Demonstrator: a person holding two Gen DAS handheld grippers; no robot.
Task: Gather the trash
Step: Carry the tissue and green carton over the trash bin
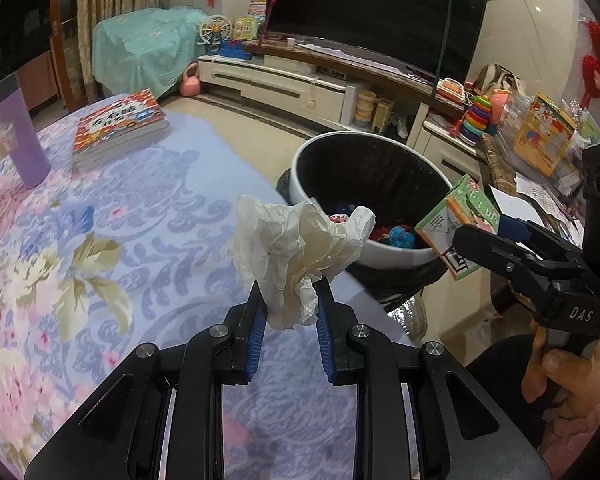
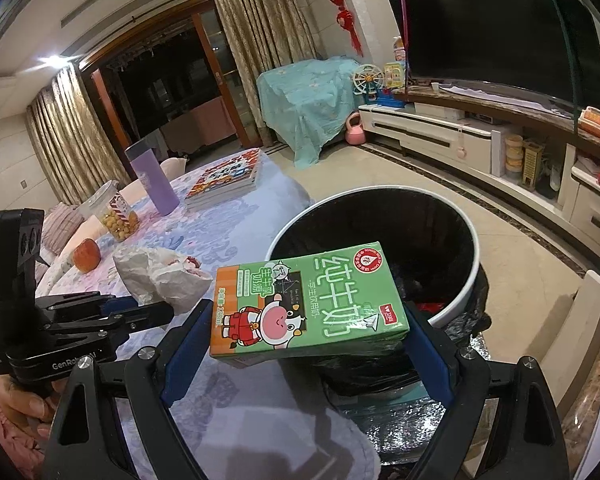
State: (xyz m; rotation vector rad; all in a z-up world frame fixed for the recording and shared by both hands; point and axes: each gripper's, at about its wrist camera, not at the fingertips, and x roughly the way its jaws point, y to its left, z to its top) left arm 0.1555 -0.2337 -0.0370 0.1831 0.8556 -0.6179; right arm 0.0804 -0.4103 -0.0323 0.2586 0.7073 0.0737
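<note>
My left gripper [image 1: 290,294] is shut on a crumpled white tissue [image 1: 296,248] and holds it above the table's edge, just left of the bin. My right gripper [image 2: 306,330] is shut on a green milk carton [image 2: 306,304] and holds it lying flat over the near rim of the white bin with a black liner [image 2: 466,280]. The carton [image 1: 458,220] and right gripper [image 1: 496,240] show at the right of the left wrist view, at the bin [image 1: 300,156] rim. The tissue [image 2: 160,276] and left gripper [image 2: 140,308] show in the right wrist view. Colourful trash lies inside the bin.
The table has a floral blue cloth [image 1: 120,220]. On it are a stack of books [image 1: 120,126], a purple bottle [image 1: 18,136], a snack jar [image 2: 118,216] and an apple [image 2: 86,254]. A TV cabinet [image 2: 460,136] with toys stands beyond the bin.
</note>
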